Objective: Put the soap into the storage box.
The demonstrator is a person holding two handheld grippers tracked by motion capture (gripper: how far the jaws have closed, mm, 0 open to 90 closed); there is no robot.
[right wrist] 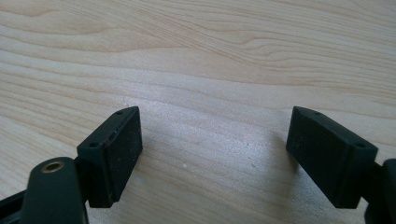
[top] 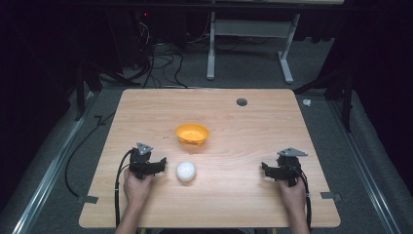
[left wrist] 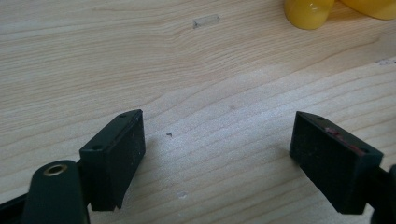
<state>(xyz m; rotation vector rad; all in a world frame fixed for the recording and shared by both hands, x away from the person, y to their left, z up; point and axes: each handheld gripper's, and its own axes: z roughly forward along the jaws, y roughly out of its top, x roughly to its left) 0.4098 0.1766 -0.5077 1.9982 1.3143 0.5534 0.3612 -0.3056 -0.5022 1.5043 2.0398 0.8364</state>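
The tabletop (top: 234,126) carries a yellow bowl (top: 192,133) near its middle, cut off at the left gripper view's top edge. A white ball (top: 186,171) lies toward the near edge, just beside the left gripper (top: 158,165), nothing between them. The right gripper (top: 267,169) rests near the near right corner. Both jaws gape, empty.

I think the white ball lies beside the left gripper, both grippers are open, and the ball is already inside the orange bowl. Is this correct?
Not quite. The white ball is not inside the orange bowl: the high view shows it on the table, nearer the person than the bowl. The rest holds: it lies beside the left gripper, and the left gripper and right gripper are both open.
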